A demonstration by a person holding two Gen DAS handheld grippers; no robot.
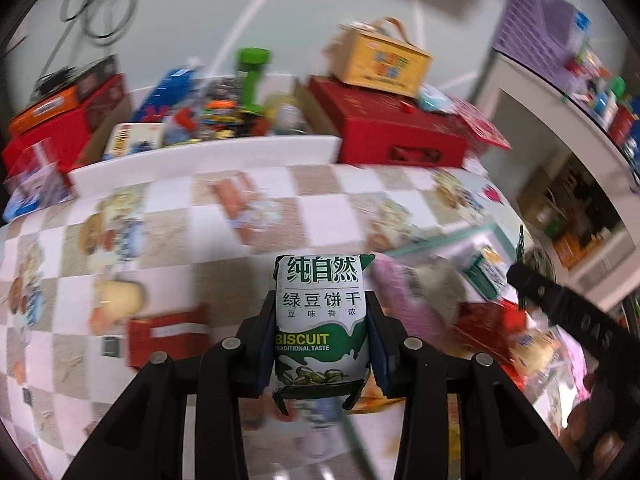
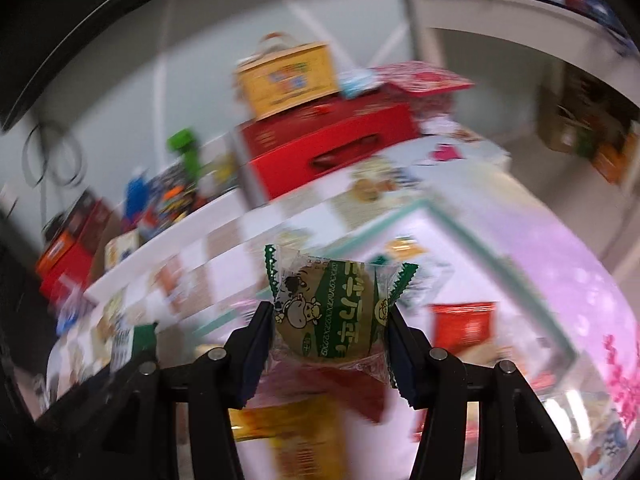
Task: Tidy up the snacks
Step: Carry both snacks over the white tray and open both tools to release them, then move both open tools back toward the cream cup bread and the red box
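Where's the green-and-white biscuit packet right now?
The biscuit packet is upright, low in the centre of the left wrist view, clamped between the left gripper fingers above the checkered tablecloth.

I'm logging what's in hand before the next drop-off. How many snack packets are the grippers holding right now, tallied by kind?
Green-and-white biscuit packet, in the left gripper: 1
Clear-wrapped round cookie with cow print, in the right gripper: 1
Total held: 2
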